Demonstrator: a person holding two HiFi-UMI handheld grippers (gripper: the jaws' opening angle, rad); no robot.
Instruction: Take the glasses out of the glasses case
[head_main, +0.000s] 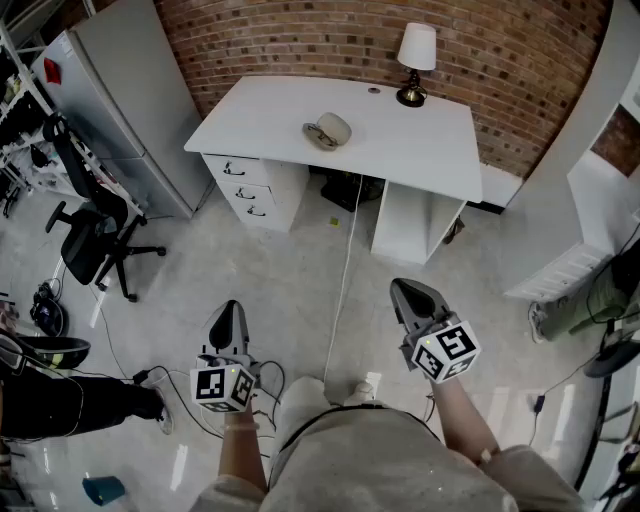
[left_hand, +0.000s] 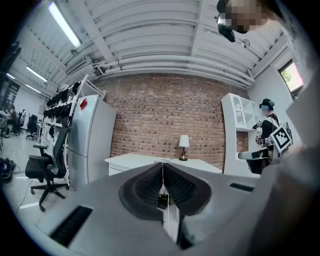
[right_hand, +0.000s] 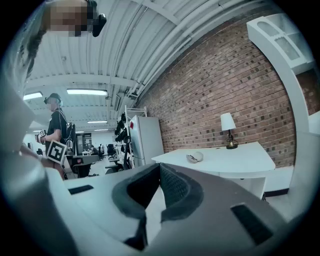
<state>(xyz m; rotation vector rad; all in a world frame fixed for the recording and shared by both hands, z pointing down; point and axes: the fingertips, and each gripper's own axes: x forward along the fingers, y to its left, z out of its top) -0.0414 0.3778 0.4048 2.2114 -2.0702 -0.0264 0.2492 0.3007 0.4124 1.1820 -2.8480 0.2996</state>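
On the desk (head_main: 420, 140) — glasses case (head_main: 327, 130), plain overhead; left gripper (head_main: 230, 308), right gripper (head_main: 400, 288) — both clenched, empty

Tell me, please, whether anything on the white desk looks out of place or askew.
Nothing stands out. The lamp stands upright at the back edge of the desk, and the glasses case lies near the middle, away from every edge. Nothing looks spilled or damaged.
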